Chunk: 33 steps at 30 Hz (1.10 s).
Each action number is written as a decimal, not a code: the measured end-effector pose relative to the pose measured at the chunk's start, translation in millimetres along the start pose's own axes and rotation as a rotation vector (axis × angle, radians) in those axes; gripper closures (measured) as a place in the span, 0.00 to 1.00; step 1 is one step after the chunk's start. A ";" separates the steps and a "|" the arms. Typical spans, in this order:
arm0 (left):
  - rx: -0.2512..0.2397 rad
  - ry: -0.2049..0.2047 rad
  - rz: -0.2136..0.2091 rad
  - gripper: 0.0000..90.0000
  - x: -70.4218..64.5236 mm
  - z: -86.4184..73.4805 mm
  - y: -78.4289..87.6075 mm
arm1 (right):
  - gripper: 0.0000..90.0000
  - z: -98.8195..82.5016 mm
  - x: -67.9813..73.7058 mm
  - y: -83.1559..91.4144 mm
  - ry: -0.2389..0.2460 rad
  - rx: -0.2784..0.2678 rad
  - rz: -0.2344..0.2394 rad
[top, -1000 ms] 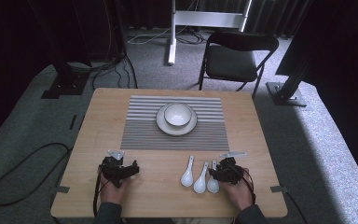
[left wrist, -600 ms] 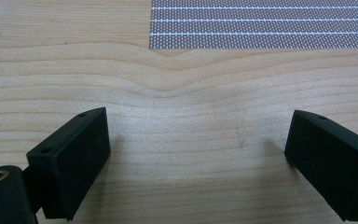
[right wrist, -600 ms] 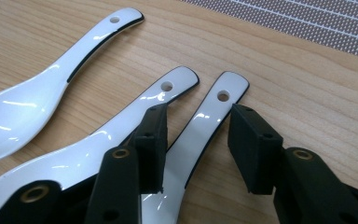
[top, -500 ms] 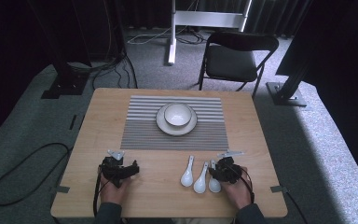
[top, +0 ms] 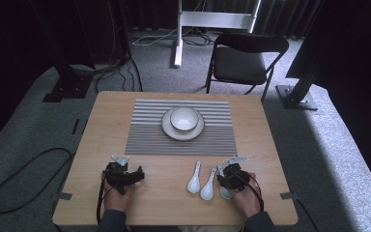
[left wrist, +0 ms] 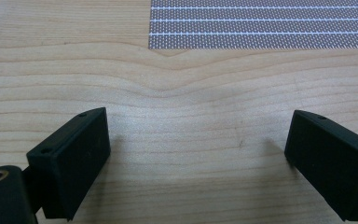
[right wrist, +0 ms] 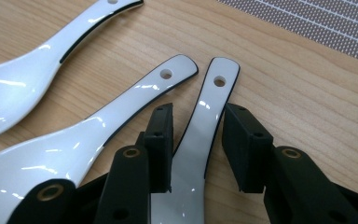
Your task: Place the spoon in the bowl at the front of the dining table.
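Observation:
Three white ceramic spoons lie side by side near the table's front right. My right gripper (top: 226, 175) (right wrist: 198, 112) rests on the table with its jaws on either side of the rightmost spoon's handle (top: 221, 170) (right wrist: 209, 107). The jaws have just been closing, and a thin strip of wood still shows beside the handle. The middle spoon (top: 208, 187) (right wrist: 121, 121) lies just outside the left jaw, and the third spoon (top: 194, 180) (right wrist: 37, 60) is farther left. My left gripper (top: 123, 174) (left wrist: 198, 135) rests on bare wood at the front left, open and empty.
A white bowl (top: 184, 119) stands on a white plate (top: 170, 130) in the middle of a grey striped placemat (top: 145, 135) (left wrist: 261, 23) (right wrist: 317, 23). A black folding chair (top: 244, 63) stands behind the table, and cables run across the floor at the left.

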State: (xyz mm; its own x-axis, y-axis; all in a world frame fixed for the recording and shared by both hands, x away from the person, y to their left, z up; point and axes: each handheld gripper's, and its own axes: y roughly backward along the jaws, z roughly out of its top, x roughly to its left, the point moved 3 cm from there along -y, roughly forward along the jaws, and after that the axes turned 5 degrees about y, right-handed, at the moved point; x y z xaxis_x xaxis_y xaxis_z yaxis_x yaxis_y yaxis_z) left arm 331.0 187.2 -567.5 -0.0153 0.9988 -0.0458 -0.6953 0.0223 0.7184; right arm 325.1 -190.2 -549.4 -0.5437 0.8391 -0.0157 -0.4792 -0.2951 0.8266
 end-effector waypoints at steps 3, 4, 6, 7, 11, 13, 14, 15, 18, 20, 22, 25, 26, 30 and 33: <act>0.000 0.000 0.000 0.08 -0.1 0.0 0.0 | 0.72 0.4 1.8 -0.2 0.015 0.007 -0.019; 0.001 -0.001 0.000 0.08 -0.1 0.0 0.1 | 0.72 0.4 1.8 -0.2 0.018 0.008 -0.022; 0.000 0.000 0.000 0.08 -0.2 -0.1 0.1 | 0.76 0.2 0.6 0.1 0.014 0.008 -0.027; 0.000 0.000 0.000 0.08 -0.4 -0.1 0.1 | 0.78 0.0 0.0 0.4 0.012 0.010 -0.030; 0.000 0.003 0.000 0.08 -0.6 -0.2 0.1 | 0.79 -0.1 -1.0 1.4 0.008 0.023 -0.037; 0.000 0.003 0.000 0.08 -0.7 -0.2 0.1 | 0.79 0.1 -1.0 1.5 0.007 0.028 -0.038; 0.000 0.003 0.000 0.08 -0.7 -0.2 0.1 | 0.79 0.1 -1.0 1.5 0.007 0.028 -0.038; 0.000 0.003 0.000 0.08 -0.8 -0.2 0.1 | 0.79 0.4 -1.1 1.5 0.006 0.032 -0.038; 0.000 0.002 -0.001 0.08 -0.8 -0.2 0.2 | 0.80 0.5 -1.4 1.6 0.005 0.035 -0.036; 0.000 0.002 -0.001 0.08 -0.9 -0.2 0.2 | 0.81 0.2 -1.7 1.7 0.007 0.033 -0.041; 0.000 0.002 0.000 0.08 -0.9 -0.2 0.2 | 0.82 -0.4 -1.6 1.6 0.010 0.024 -0.042; 0.000 0.002 0.000 0.08 -0.9 -0.2 0.2 | 0.82 -0.5 -1.1 1.4 0.011 0.018 -0.048; 0.000 0.002 -0.001 0.08 -1.0 -0.2 0.2 | 0.82 -0.5 -1.2 1.3 0.010 0.015 -0.051; 0.001 0.002 -0.001 0.08 -1.1 -0.2 0.2 | 0.82 -0.7 -1.6 0.8 0.014 0.005 -0.061; -0.001 0.003 -0.002 0.08 -1.3 -0.3 0.1 | 0.82 -0.9 -1.9 0.8 0.018 0.000 -0.064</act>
State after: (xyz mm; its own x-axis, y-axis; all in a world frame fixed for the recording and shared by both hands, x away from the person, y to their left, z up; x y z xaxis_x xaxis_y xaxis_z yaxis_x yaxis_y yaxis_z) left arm 330.7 185.9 -567.6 -0.0161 0.9986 -0.0497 -0.6958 0.0245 0.7178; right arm 325.0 -192.5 -549.2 -0.5246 0.8477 -0.0788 -0.5134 -0.2412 0.8236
